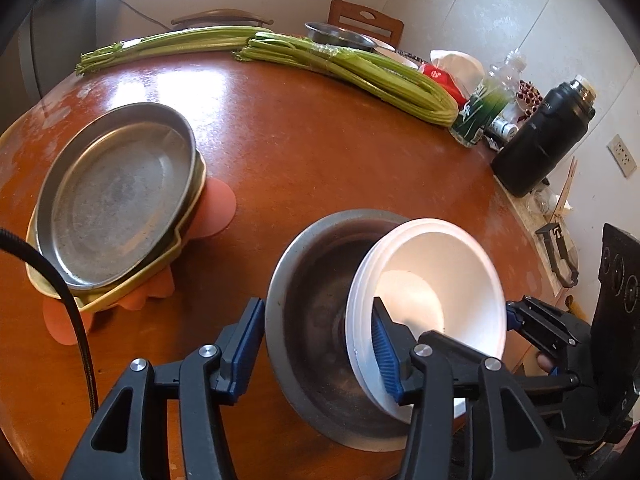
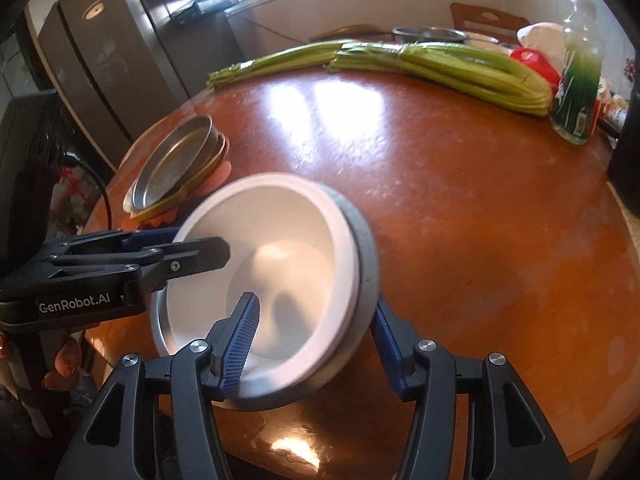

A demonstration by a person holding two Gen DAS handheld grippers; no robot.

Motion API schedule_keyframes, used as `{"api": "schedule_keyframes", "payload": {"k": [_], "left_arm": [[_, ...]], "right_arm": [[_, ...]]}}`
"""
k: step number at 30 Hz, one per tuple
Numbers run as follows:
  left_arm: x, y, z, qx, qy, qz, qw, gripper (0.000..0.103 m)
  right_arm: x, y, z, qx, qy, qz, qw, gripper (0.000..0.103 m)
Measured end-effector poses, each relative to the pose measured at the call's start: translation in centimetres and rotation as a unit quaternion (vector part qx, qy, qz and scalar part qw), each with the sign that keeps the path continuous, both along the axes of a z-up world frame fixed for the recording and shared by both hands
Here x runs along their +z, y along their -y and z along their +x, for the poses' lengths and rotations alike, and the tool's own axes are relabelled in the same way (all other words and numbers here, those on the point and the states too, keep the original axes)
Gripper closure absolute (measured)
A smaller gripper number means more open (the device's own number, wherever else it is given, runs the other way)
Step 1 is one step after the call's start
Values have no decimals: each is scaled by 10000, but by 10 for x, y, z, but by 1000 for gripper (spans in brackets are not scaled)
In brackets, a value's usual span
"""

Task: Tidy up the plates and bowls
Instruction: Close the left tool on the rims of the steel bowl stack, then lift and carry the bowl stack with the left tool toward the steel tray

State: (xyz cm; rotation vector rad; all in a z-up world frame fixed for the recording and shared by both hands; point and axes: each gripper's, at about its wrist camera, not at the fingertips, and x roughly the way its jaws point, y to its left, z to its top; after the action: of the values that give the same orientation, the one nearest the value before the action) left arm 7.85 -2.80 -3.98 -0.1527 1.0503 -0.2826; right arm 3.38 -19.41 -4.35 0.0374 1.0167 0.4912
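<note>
Far left on the round brown wooden table: a shallow round steel pan stacked on a yellow plate, over orange mats; stiff, probably slick at the rim, best taken by the raised edge.

Near centre: a deep stainless steel bowl resting on the table, with a white foam-like bowl stack tilted inside it, leaning on its right wall; white bowls likely very light, easily dented, so a gentle pinch on the rim seems wise; steel bowl heavier, rigid, smooth, apt to slide.

Left gripper: spread wide, one finger outside the steel bowl's left wall, the other inside the white stack; not yet squeezing anything, as far as can be judged.

Right gripper: also spread, left finger inside the white bowl, right finger outside the steel wall; straddling both rims, contact unclear.

Far right: celery bunches, a green-labelled bottle, a black flask; well apart from the bowls.
</note>
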Motion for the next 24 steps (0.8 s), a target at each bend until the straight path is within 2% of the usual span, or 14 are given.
{"api": "schedule_keyframes", "payload": {"k": [10,24], "left_arm": [[-12,8,5,-56,-119,90,9999,52],[-9,6,4,0,-56,87,9999,51]], "right_arm": [[-4,-1,3,45,-107,140,9998,43],[5,-6,8,15,-42,209,9998,43]]}}
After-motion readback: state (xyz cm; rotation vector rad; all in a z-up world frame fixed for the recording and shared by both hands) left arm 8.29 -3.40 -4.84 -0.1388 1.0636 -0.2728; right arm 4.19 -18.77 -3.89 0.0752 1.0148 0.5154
